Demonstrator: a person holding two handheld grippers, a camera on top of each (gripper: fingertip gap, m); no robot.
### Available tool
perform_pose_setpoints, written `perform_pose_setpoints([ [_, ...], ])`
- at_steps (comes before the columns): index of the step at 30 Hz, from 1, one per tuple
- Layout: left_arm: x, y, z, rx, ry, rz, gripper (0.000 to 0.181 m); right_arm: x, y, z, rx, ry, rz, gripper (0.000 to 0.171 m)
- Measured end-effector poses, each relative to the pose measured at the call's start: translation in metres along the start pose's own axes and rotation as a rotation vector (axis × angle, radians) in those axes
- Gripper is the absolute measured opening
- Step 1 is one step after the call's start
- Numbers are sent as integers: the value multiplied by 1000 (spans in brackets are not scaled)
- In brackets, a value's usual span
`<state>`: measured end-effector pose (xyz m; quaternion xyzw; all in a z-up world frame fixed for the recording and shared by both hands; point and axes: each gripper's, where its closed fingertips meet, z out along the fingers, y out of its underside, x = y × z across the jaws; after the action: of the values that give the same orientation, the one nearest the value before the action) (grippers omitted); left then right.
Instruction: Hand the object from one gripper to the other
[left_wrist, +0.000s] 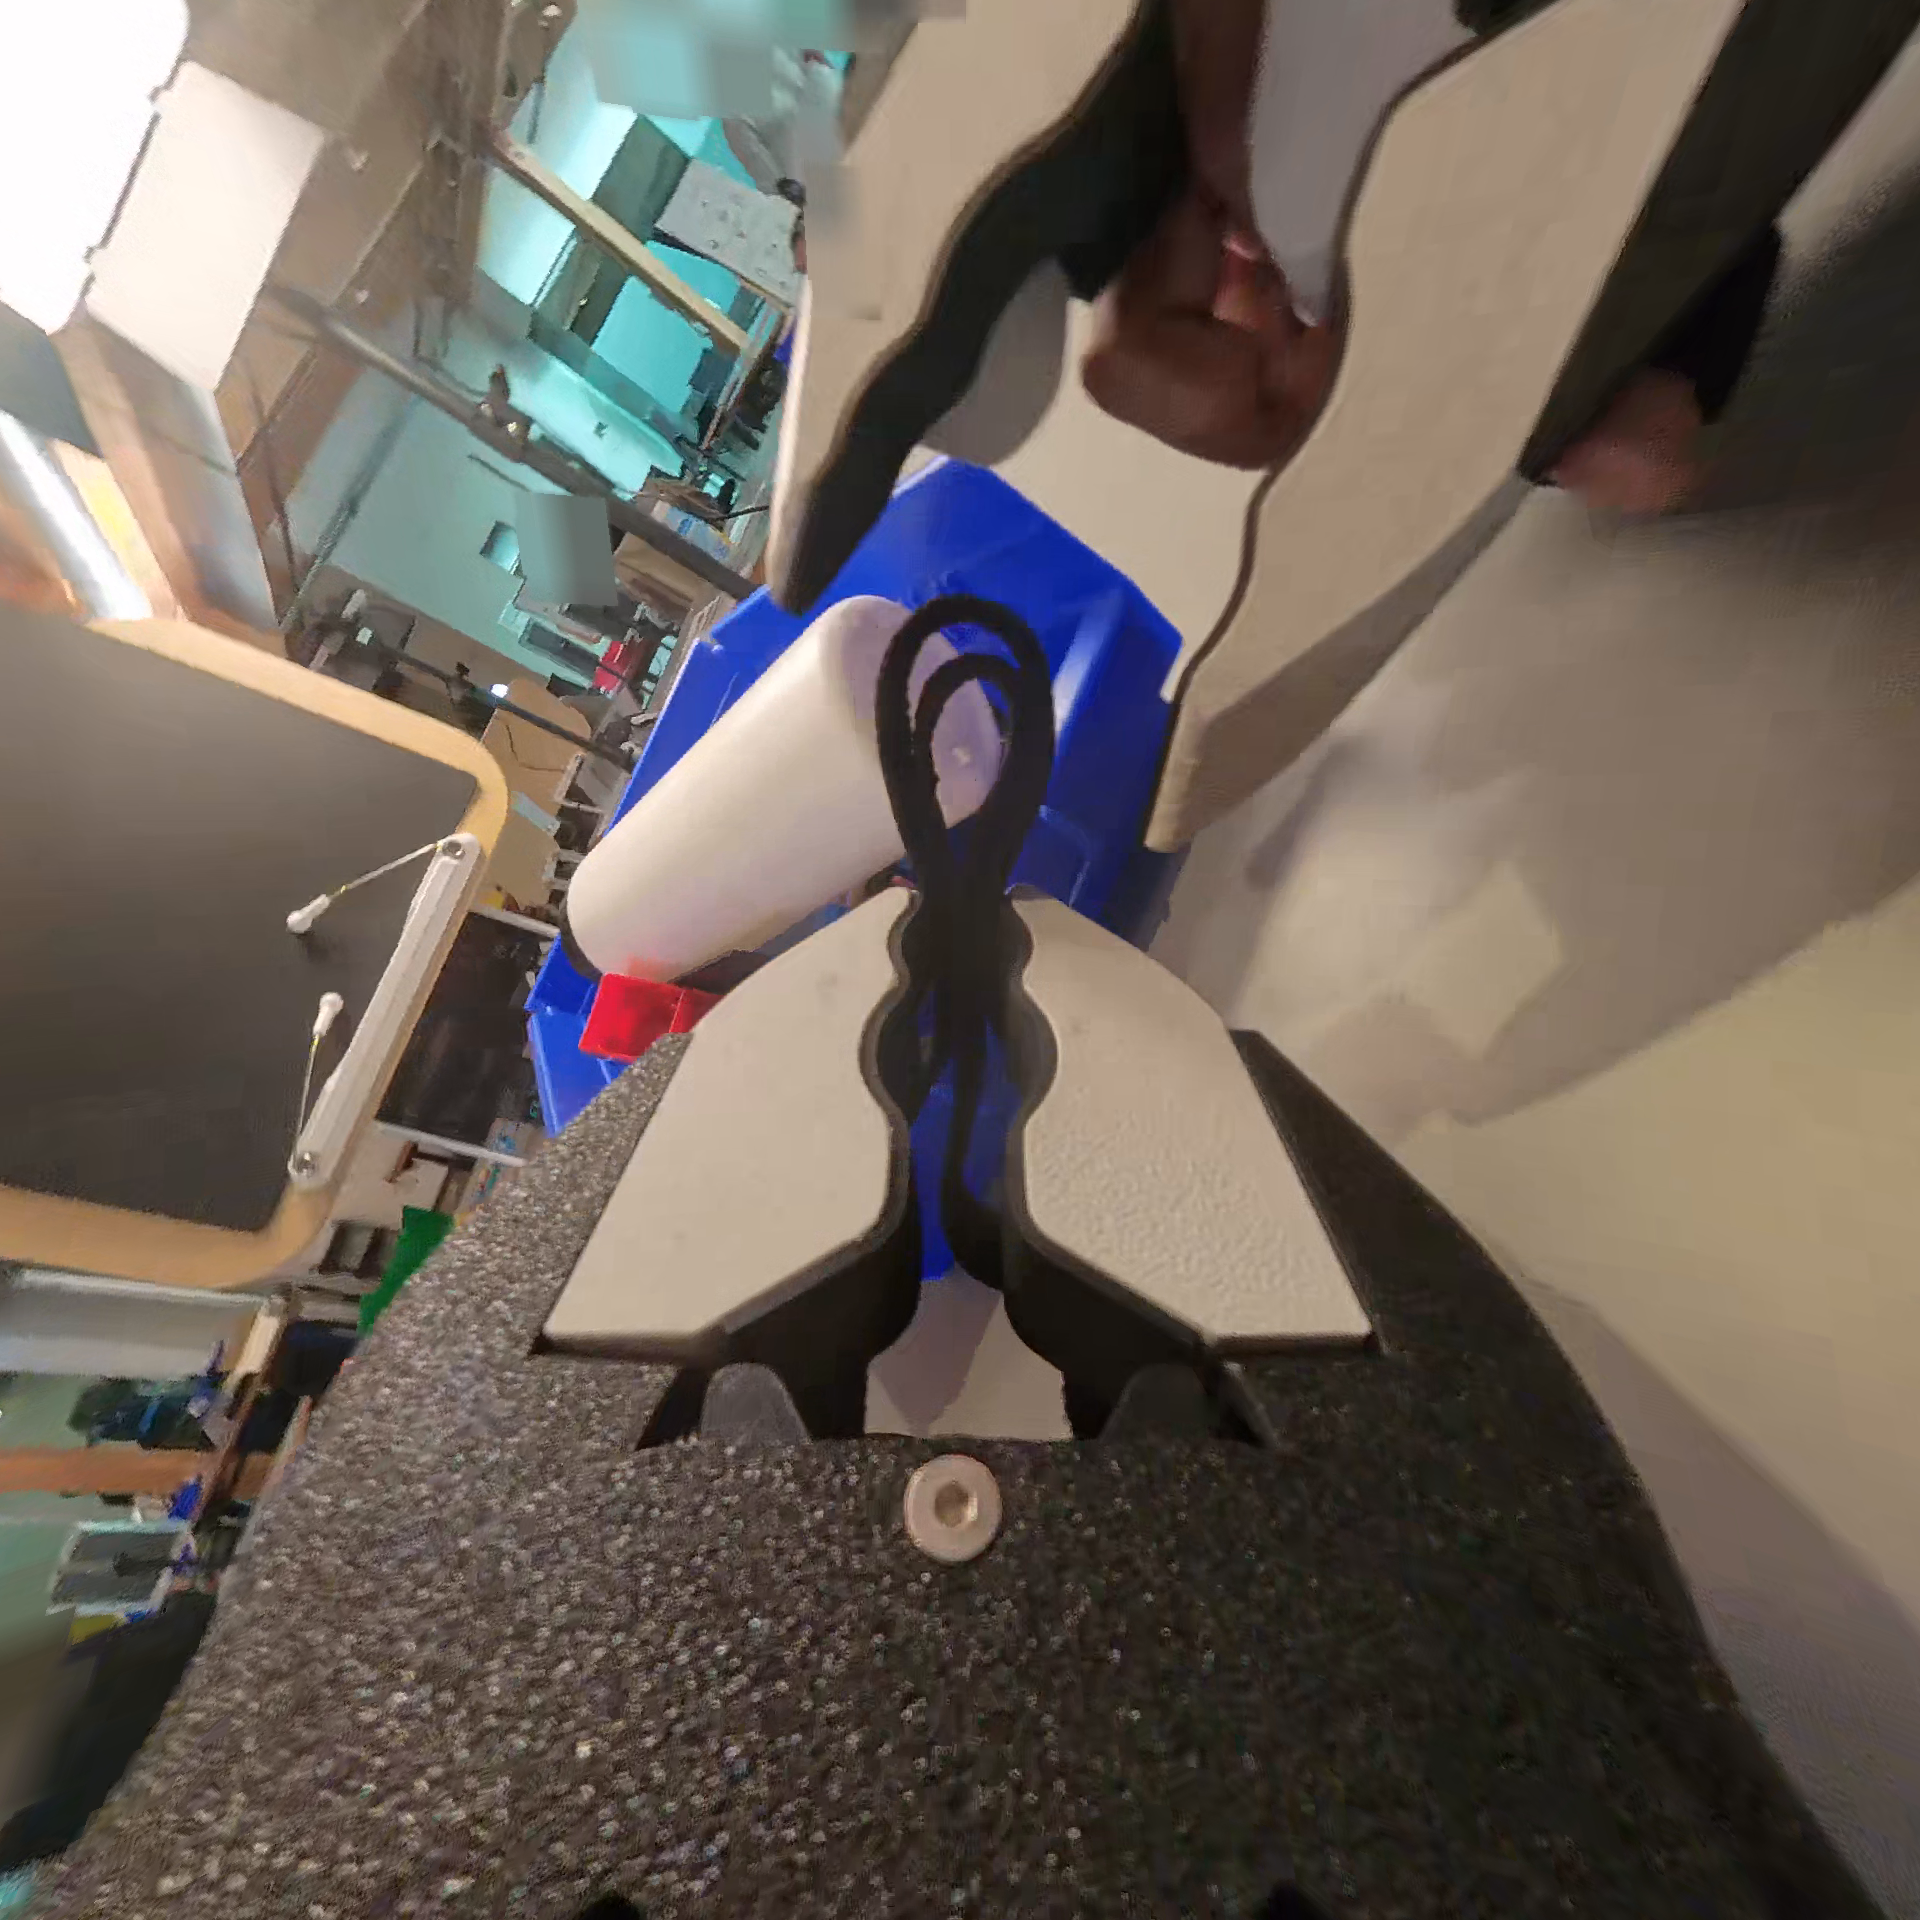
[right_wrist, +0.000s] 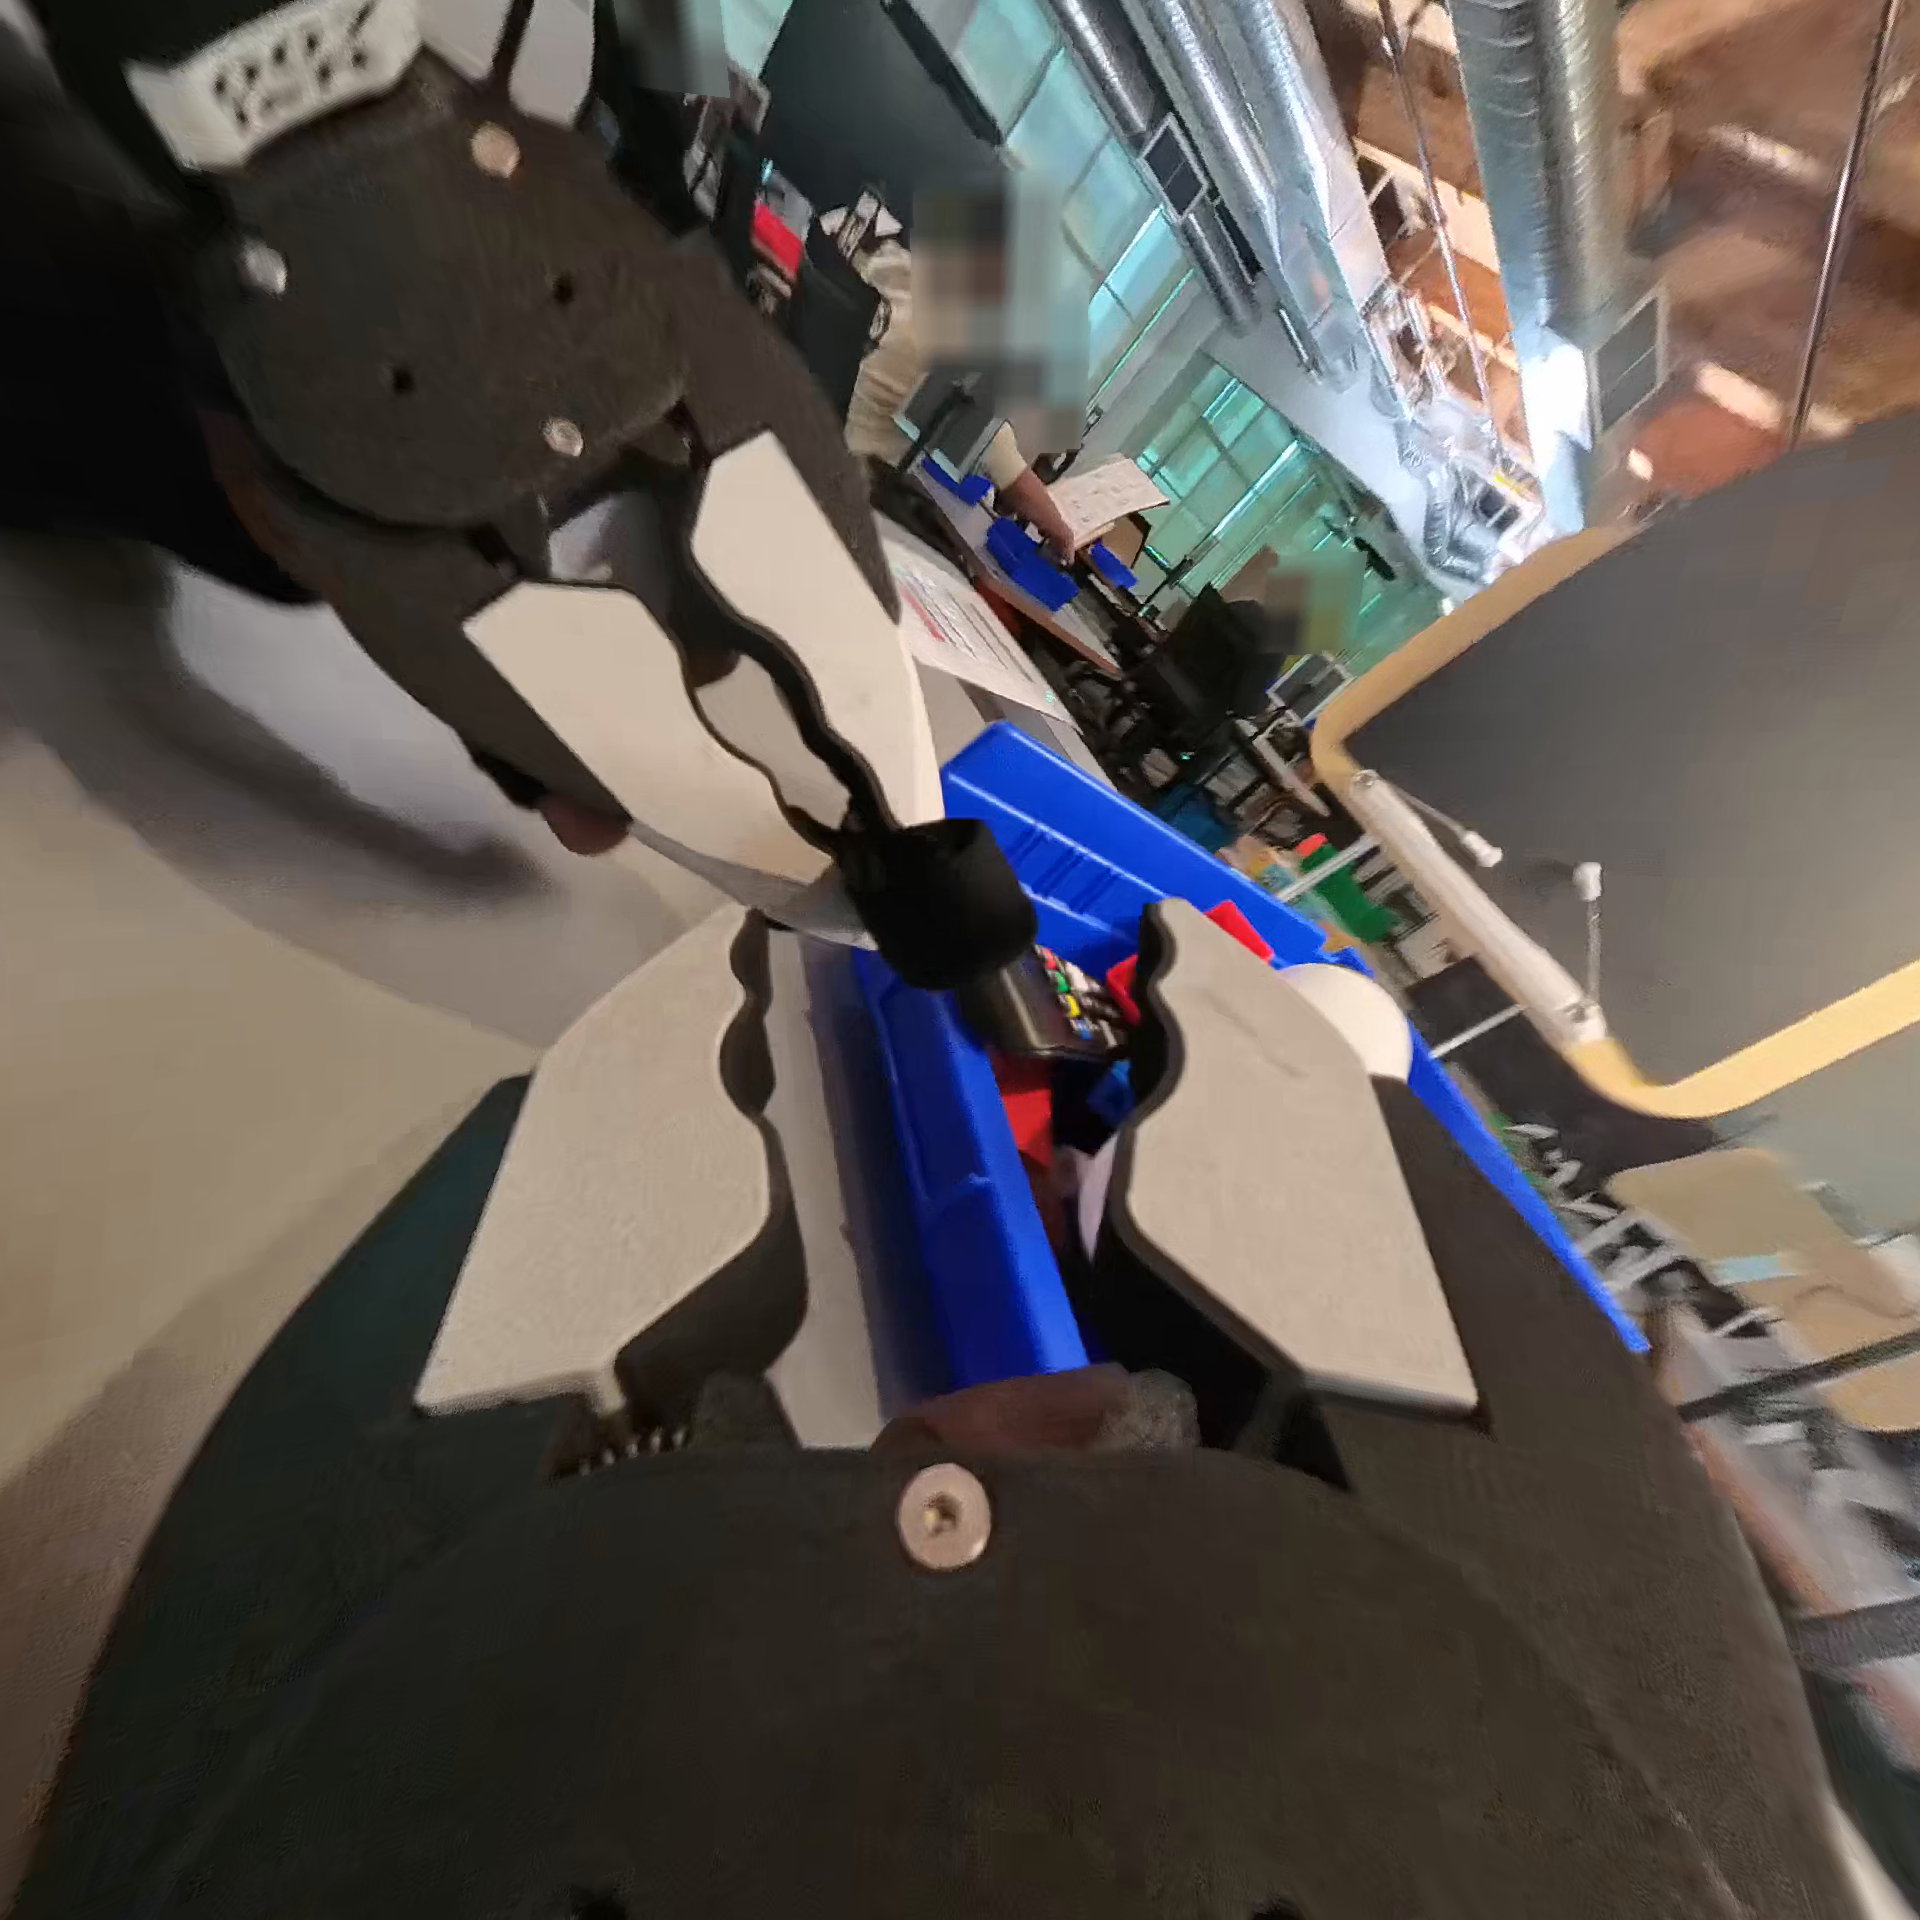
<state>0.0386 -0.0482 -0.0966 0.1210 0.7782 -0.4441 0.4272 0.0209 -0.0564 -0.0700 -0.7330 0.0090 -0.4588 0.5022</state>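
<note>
From my left wrist view, far left was a dark board with a pale wood rim (left_wrist: 208, 935), then a white cone-shaped part (left_wrist: 727, 821) lying over the blue bin (left_wrist: 1081, 613). A red piece (left_wrist: 634, 1018) sat low in the bin. Centre: my left gripper (left_wrist: 956, 925) was pressed together on a black looped cord (left_wrist: 961, 727) — two loops stuck out past the tips, the tails ran back between the wavy pads. Upper right, my right gripper (left_wrist: 997, 717) came in from above with its jaws spread wide, either side of the loops, not touching them as far as I could tell. A hand (left_wrist: 1216, 353) showed behind it.

Right wrist view, left side: the left gripper (right_wrist: 831, 831) pinched the cord (right_wrist: 945, 904), bunched dark at its tips — blurred. My right gripper (right_wrist: 951, 925) was spread, the cord between its tips. The blue bin (right_wrist: 956, 1195) lay beyond, with small mixed parts I couldn't identify. The dark board (right_wrist: 1662, 779) was at right.
</note>
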Motion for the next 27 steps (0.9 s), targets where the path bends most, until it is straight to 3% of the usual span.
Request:
perform_pose_setpoints([
  [5, 16, -4, -2, 12, 58, 155, 12, -15, 14, 3, -70, -23, -226, 61],
  [8, 21, -3, -1, 4, 68, 198, 12, -23, 14, 3, -55, -29, -293, 34],
  [13, 8, -1, 1, 6, 16, 73, 20, -14, 13, 3, -49, 40, -333, 17],
  [19, -25, 4, -1, 50, 2, -381, 40, 19, 10, -3, -67, 231, -377, 14],
  [23, -36, 2, -4, 141, 143, -855, 46, 35, 6, -9, -71, 341, -415, 14],
  [27, -35, 0, -5, 204, 308, -1161, 49, 50, 3, -15, -68, 432, -403, 14],
])
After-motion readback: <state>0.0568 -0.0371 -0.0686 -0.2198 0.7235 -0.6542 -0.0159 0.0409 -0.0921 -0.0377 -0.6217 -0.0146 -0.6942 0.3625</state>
